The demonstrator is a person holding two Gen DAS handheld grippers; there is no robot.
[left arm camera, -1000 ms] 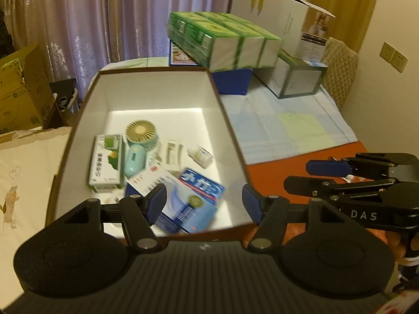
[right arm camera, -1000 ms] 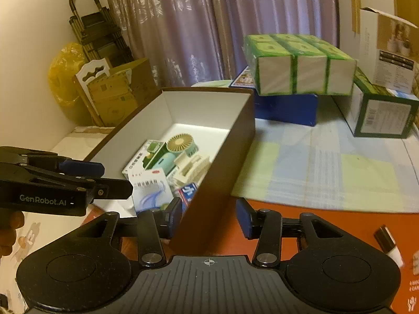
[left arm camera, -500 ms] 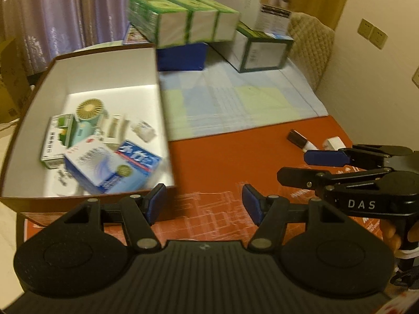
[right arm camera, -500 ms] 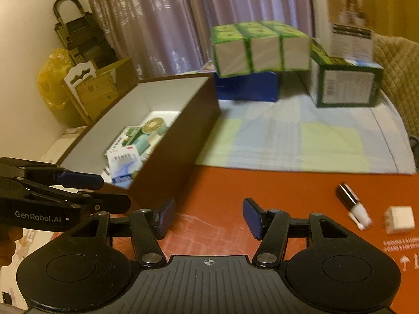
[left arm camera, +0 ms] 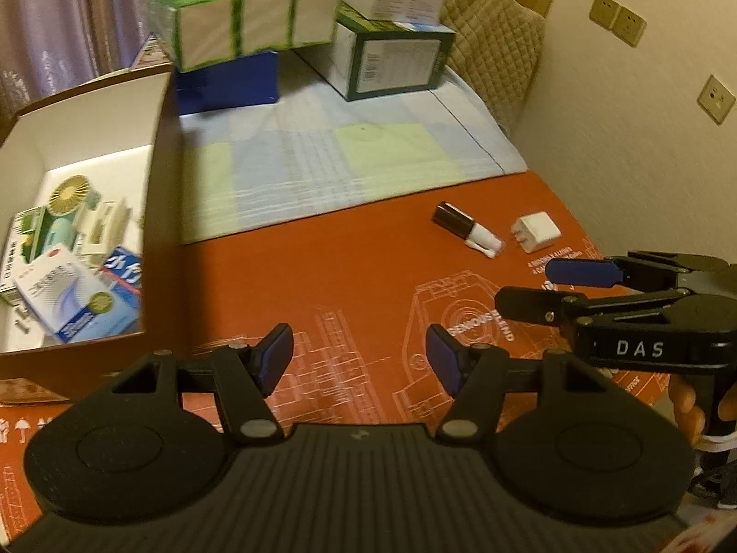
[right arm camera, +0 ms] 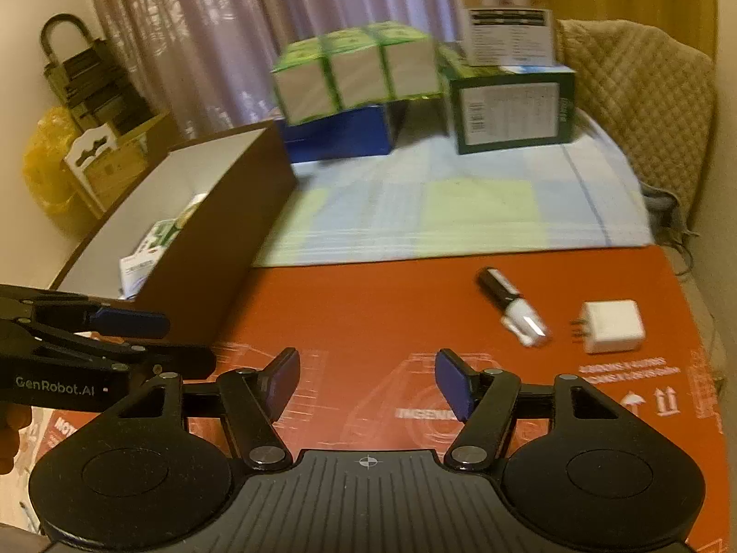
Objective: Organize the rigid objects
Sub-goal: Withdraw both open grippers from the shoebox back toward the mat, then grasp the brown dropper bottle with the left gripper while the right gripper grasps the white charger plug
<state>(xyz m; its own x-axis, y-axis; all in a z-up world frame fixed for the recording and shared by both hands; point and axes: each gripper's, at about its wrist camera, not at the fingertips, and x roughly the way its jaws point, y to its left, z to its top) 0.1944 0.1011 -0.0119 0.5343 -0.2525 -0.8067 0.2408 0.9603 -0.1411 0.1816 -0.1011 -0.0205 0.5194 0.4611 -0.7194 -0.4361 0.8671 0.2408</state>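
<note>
Both grippers hover over the orange worktop (right arm camera: 368, 304), fingers apart and empty: the left gripper (left arm camera: 359, 357) steady, the right gripper (right arm camera: 367, 380) having just been opening. A marker (right arm camera: 511, 306) and white charger (right arm camera: 612, 326) lie near the right edge (just beside each other); the brown box (left arm camera: 156, 193) at the left edge holds packets.

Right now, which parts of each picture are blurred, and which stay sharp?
Left wrist view: the brown box and its contents smear; the left gripper is sharp. Right wrist view: the green packs and marker blur; the right gripper stays crisp.
</note>
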